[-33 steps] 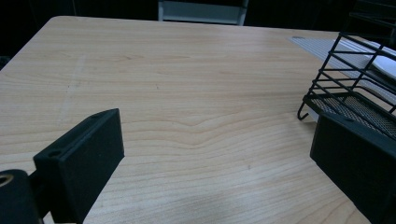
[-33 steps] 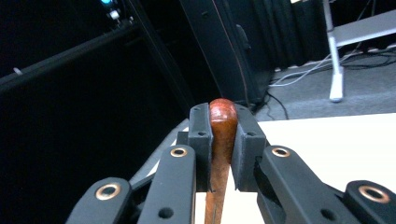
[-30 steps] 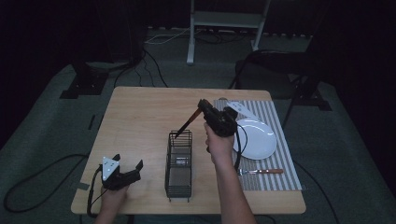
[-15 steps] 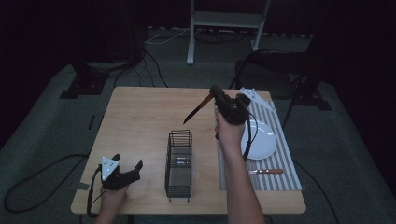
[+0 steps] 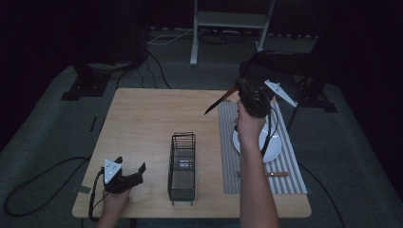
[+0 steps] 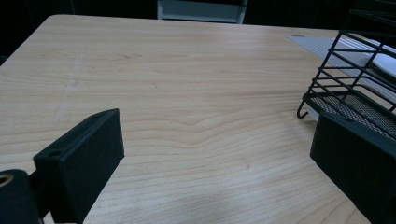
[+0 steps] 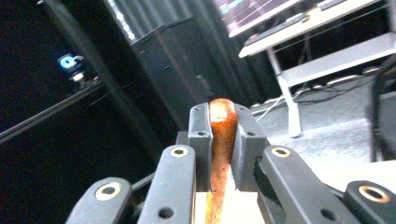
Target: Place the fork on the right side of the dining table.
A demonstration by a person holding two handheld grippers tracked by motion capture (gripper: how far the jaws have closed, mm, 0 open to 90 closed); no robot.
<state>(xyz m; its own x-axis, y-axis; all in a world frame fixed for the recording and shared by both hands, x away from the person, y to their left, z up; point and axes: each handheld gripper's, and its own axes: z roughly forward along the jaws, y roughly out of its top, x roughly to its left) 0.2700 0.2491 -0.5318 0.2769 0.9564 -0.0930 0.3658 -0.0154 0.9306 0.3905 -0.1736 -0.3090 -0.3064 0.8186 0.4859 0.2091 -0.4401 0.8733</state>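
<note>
Right gripper (image 5: 236, 89) pinches a wooden-handled knife (image 5: 219, 100) above the worktop (image 5: 142, 123); left gripper (image 5: 135, 172) rests spread beside the wire basket (image 5: 182, 166).

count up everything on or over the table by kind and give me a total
Hand-held grippers: 2, left and right
Wire baskets: 1
Plates: 1
Striped mats: 1
Wood-handled utensils: 2, one held, one on the mat
Total: 7
</note>
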